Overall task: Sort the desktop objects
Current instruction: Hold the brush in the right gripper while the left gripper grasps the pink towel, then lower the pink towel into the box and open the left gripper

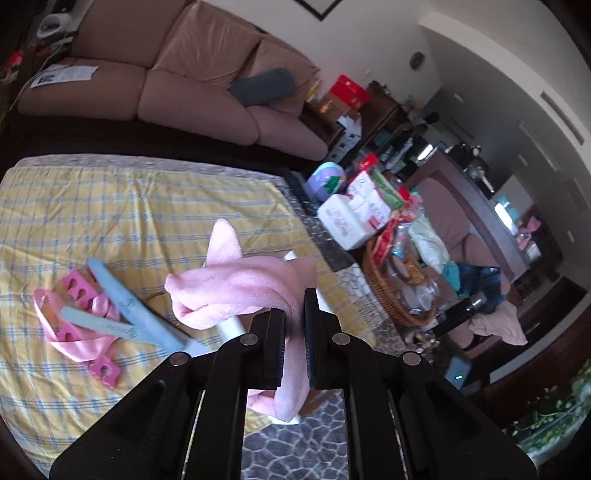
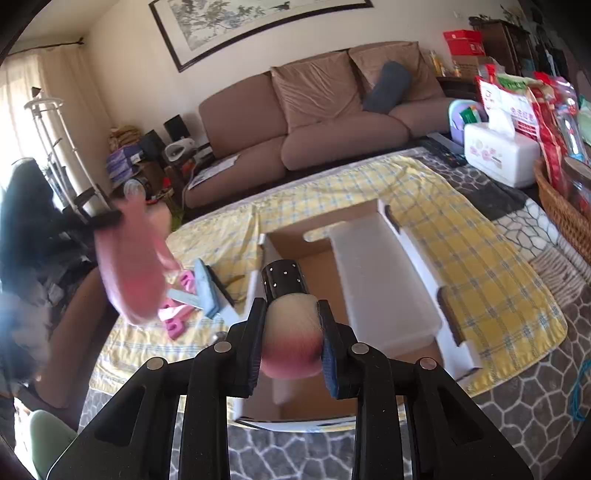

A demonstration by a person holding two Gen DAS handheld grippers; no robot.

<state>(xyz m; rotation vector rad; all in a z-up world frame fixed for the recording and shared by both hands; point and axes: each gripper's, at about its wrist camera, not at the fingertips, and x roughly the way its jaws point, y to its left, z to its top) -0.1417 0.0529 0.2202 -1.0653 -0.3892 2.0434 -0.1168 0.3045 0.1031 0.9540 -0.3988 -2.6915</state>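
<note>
Left gripper (image 1: 293,314) pinches a pink cloth (image 1: 236,291); right gripper (image 2: 290,332) clamps a makeup brush (image 2: 288,321) by its bristles. Lower each inside the open cardboard box (image 2: 384,280) walls before releasing.

Brown sofa (image 2: 332,122) behind the table, grey cushion (image 2: 388,86) on its right seat, papers (image 1: 62,74) on its left end. Framed painting (image 2: 258,26) on wall above. White tissue box (image 2: 498,155) at table's far right corner, lilac bin (image 2: 460,118) behind it. Wicker basket (image 1: 384,288) of packets at right edge. Red box (image 2: 463,40) on dark shelf. White coat rack (image 2: 48,122) by curtained window.
</note>
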